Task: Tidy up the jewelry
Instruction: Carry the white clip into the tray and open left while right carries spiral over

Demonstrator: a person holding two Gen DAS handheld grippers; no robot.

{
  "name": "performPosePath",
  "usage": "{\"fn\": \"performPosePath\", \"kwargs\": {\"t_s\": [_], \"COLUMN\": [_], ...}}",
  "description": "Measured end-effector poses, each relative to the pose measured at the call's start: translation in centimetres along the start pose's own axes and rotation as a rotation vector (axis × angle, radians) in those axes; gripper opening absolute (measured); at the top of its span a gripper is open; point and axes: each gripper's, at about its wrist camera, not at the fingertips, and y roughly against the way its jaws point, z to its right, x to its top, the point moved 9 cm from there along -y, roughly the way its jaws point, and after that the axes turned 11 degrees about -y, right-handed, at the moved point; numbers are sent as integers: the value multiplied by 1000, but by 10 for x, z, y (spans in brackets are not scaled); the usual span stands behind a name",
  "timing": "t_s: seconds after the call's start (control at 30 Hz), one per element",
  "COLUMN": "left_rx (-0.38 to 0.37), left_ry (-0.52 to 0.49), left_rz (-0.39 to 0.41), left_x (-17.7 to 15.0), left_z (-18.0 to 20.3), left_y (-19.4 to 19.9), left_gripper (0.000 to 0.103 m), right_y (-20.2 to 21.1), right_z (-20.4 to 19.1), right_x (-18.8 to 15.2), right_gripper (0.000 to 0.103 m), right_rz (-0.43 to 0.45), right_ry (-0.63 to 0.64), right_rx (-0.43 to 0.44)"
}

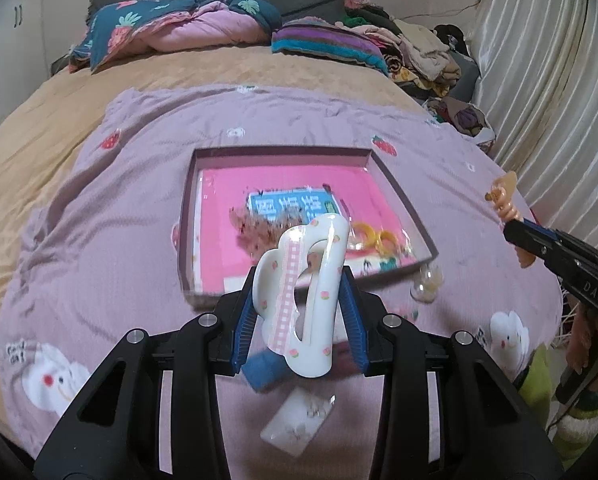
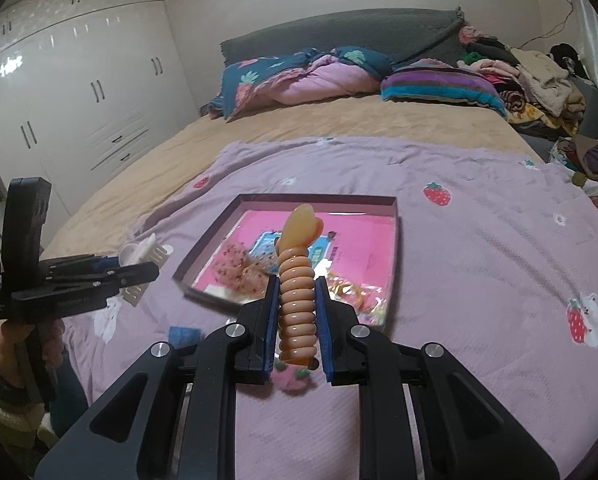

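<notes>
The left claw (image 1: 299, 300) grips a white hair clip (image 1: 303, 296); the right claw (image 2: 297, 312) pinches an orange coil hair tie (image 2: 297, 292). Both hang above the bed (image 2: 479, 240), near the tray (image 2: 397, 240) beyond them.

A white hair claw (image 1: 305, 300) is clamped between the left gripper (image 1: 303, 316) pads. At twelve o'clock a shallow box (image 1: 187, 216) is seen; at three o'clock, the right gripper (image 1: 515, 232) pinching an orange coil tie (image 1: 503, 196).
</notes>
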Motion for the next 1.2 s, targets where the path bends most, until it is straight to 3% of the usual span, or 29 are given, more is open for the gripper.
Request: {"fn": "performPosePath", "kwargs": {"t_s": [0.5, 1.2], "left_rx": [18, 20], "left_ry": [2, 16], "left_rz": [-18, -120], "left_x": [34, 12], "left_z": [-29, -52], "left_y": [-47, -114], "left_gripper": [30, 31], "right_y": [-43, -110], "right_z": [32, 46], "right_x": [20, 28], "right_gripper": [17, 17], "right_rz": [-29, -110], "right_ry": [-43, -53], "right_rx": [-96, -129]}}
